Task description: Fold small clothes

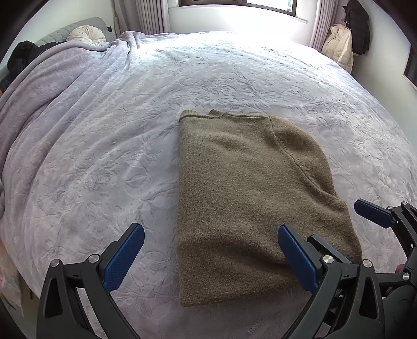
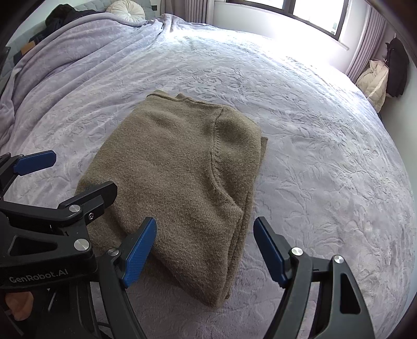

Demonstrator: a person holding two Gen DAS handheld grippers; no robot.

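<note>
An olive-brown knitted sweater [image 1: 234, 182] [image 2: 177, 167] lies folded into a long rectangle on the lavender bedspread [image 1: 104, 156], neckline at the far end. In the left wrist view my left gripper [image 1: 211, 247] stands open over the sweater's near left part, with nothing pressed between its blue pads. My right gripper [image 2: 206, 242] is open too, over the sweater's near right edge, pads clear of the cloth. Each view also catches the other gripper: the right one's finger [image 1: 372, 213] at the right edge, and the left gripper [image 2: 83, 172] at the left.
A bunched lavender blanket [image 1: 52, 91] rises along the left of the bed, with a round cream cushion [image 1: 87, 34] and dark clothes [image 1: 23, 54] behind it. Coats [image 1: 344, 44] hang by the wall at the far right. A bright window [image 1: 234, 2] with curtains is beyond the bed.
</note>
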